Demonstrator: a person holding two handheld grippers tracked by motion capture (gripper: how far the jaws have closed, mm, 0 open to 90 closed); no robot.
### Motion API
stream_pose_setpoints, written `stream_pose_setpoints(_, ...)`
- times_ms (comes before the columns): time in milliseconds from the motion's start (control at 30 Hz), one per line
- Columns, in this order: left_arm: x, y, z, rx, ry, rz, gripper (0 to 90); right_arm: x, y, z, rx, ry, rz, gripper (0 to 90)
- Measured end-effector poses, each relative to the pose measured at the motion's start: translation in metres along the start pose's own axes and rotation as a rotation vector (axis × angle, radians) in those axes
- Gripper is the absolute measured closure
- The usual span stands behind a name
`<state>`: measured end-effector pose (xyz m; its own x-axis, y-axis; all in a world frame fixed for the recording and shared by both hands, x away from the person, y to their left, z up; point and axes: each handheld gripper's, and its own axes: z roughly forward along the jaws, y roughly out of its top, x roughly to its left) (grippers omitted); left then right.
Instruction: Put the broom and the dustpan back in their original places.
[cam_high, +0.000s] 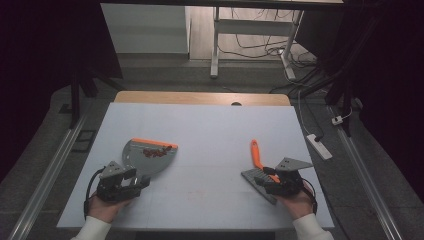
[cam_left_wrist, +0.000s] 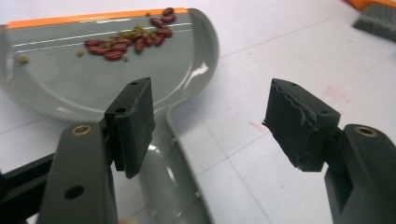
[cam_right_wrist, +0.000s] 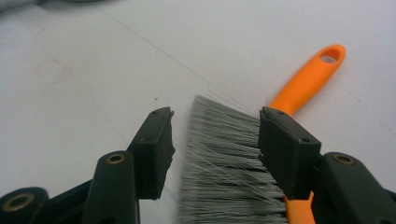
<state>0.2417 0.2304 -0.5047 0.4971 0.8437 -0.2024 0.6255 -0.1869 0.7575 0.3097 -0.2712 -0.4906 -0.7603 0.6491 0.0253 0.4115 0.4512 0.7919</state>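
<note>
I have the left gripper (cam_left_wrist: 210, 121) open over the handle of the grey dustpan (cam_high: 147, 156), which holds beans (cam_left_wrist: 130, 39), while well to the dustpan's right my right gripper (cam_right_wrist: 215, 149) stands wide, unclamped, around the brush (cam_right_wrist: 233, 177).

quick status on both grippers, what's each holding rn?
Left gripper: open, holding nothing; dustpan handle below its jaws.
Right gripper: open, holding nothing; brush lies between its jaws.
</note>
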Motion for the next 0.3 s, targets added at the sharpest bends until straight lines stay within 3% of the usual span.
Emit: stream_pose_setpoints(300, 0.0003, 0.003, 0.0064, 0.018, -0.039, 0.027, 33.6, 0.0036, -0.0024, 0.001, -0.003, 0.024, -0.038, 44.8)
